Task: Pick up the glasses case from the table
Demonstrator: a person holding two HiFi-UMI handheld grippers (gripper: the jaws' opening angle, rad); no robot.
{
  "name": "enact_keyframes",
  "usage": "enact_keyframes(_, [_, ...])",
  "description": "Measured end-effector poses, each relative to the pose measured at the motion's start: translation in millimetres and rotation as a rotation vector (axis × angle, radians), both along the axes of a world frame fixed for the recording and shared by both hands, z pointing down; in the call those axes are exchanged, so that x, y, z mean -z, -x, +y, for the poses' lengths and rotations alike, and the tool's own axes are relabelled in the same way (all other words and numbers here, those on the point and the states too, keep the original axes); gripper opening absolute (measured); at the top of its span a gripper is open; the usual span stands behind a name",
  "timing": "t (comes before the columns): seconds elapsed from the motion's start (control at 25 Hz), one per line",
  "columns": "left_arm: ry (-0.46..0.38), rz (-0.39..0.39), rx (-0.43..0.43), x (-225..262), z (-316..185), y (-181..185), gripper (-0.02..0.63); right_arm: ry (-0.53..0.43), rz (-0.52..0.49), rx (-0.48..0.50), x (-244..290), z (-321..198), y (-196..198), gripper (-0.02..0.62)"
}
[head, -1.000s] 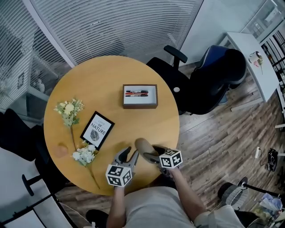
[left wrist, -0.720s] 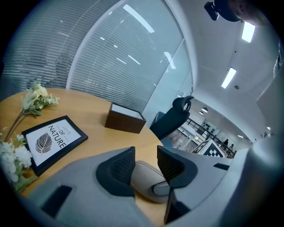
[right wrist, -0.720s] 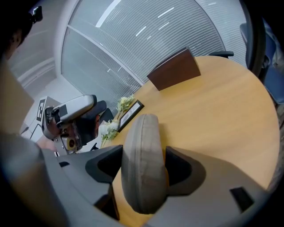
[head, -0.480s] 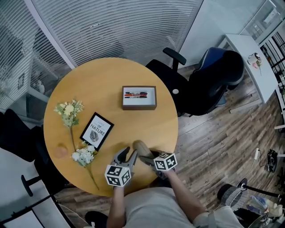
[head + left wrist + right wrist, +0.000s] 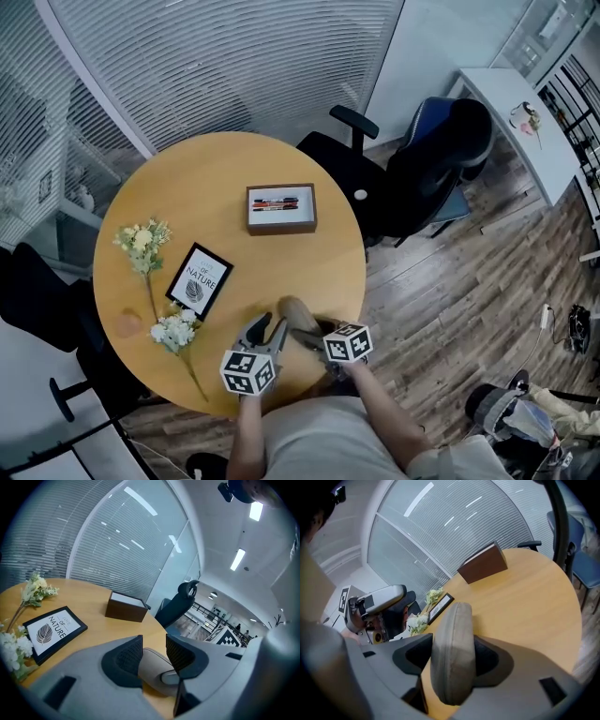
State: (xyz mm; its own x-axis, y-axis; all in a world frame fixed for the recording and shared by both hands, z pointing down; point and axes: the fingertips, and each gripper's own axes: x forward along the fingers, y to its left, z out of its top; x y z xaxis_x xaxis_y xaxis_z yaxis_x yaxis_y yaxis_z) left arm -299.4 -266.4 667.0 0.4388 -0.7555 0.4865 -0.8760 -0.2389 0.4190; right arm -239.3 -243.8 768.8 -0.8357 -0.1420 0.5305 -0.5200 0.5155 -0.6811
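The right gripper (image 5: 452, 654) is closing its ribbed dark pads on the rounded, matte grey-beige glasses case (image 5: 453, 630) at the near edge of the round wooden table (image 5: 216, 178). The left gripper (image 5: 153, 644) waits just beside it, jaws spread. Farther off, a rectangular brown box (image 5: 281, 226) holds pens (image 5: 274, 203).

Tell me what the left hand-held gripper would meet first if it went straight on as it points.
The glasses case: it shows just ahead, in the gap between the parted jaws of the left hand-held gripper. Depth is hard to judge, but nothing else looks nearer.
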Motion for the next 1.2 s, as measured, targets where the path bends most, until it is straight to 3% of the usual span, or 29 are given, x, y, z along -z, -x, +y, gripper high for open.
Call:
enact_keyframes(0.64, [-0.032, -0.019, -0.019, 20.6, 30.5, -43.8, 0.149, -0.068, -0.046, -0.093, 37.6, 19.1, -49.1, 0.253])
enact_keyframes(1.2, [-0.057, -0.017, -0.119, 39.4, 76.8, -144.7, 0.149, -0.146, -0.025, -0.219, 72.4, 59.8, -151.6, 0.253])
